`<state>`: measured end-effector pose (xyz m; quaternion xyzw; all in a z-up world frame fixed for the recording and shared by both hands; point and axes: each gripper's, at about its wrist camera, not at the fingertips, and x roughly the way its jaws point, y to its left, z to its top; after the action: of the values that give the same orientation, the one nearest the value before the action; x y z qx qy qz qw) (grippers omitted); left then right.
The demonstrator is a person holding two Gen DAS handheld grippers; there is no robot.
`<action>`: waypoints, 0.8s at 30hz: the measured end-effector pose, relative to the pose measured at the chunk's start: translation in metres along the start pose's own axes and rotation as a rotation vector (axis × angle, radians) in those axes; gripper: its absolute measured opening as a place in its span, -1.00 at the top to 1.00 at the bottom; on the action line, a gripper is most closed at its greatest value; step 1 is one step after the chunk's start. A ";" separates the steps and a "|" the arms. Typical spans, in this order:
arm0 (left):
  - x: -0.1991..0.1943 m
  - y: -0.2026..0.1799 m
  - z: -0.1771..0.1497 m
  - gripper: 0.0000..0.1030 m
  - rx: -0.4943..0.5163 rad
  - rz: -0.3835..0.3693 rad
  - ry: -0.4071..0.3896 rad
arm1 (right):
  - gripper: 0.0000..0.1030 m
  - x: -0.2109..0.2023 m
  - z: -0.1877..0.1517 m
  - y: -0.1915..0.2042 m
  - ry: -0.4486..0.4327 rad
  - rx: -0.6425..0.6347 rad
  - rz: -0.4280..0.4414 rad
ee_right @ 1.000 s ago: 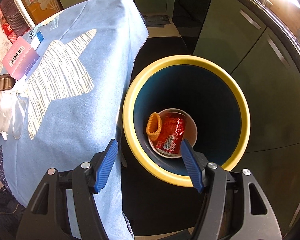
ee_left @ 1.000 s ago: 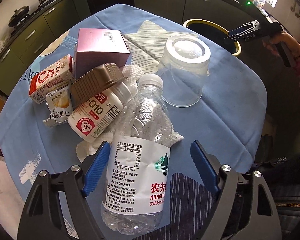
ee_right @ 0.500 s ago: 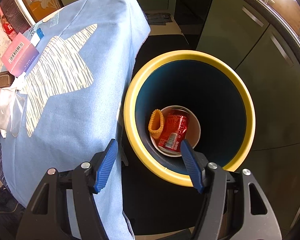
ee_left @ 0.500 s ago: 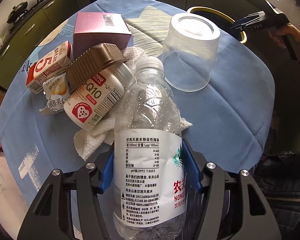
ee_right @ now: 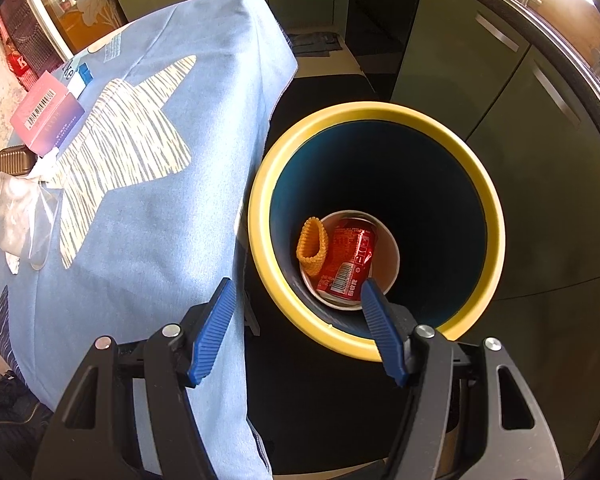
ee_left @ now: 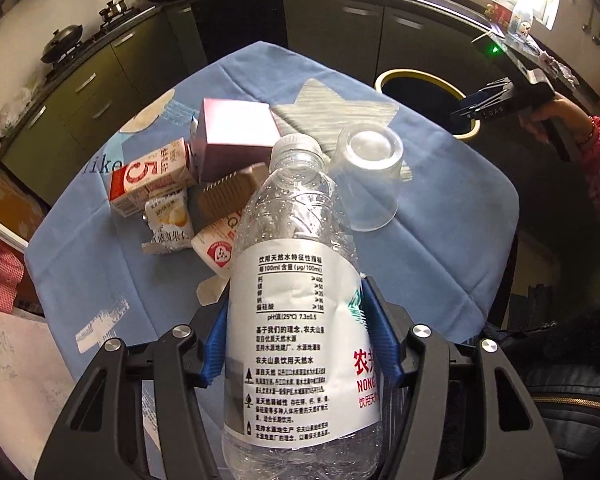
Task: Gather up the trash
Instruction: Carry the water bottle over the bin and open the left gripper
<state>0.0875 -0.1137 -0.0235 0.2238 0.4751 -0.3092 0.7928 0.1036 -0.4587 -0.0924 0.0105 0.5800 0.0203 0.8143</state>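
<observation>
Left gripper clamps the water bottle above clutter; right gripper gapes empty over bin

I can read the water bottle label — black Chinese print, "pH值(25°C) 7.3±0.5", and red "NON" cut off at its edge. The red-and-white carton shows a large "5". The tablecloth reads "like" — partly hidden. The right gripper body bears "DAS".
</observation>
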 end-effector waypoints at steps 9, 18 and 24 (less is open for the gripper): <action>-0.002 -0.057 0.102 -0.16 0.168 -0.134 -0.054 | -0.20 -0.029 -0.018 -0.031 -0.052 0.051 -0.040; 0.085 -0.149 0.229 -0.16 0.325 -0.281 0.073 | -0.20 -0.042 -0.048 -0.079 -0.070 0.146 -0.057; 0.158 -0.201 0.283 -0.16 0.361 -0.304 0.139 | -0.20 -0.038 -0.066 -0.102 -0.057 0.201 -0.056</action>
<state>0.1770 -0.4835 -0.0494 0.3085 0.4936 -0.4888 0.6498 0.0306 -0.5625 -0.0820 0.0768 0.5559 -0.0610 0.8255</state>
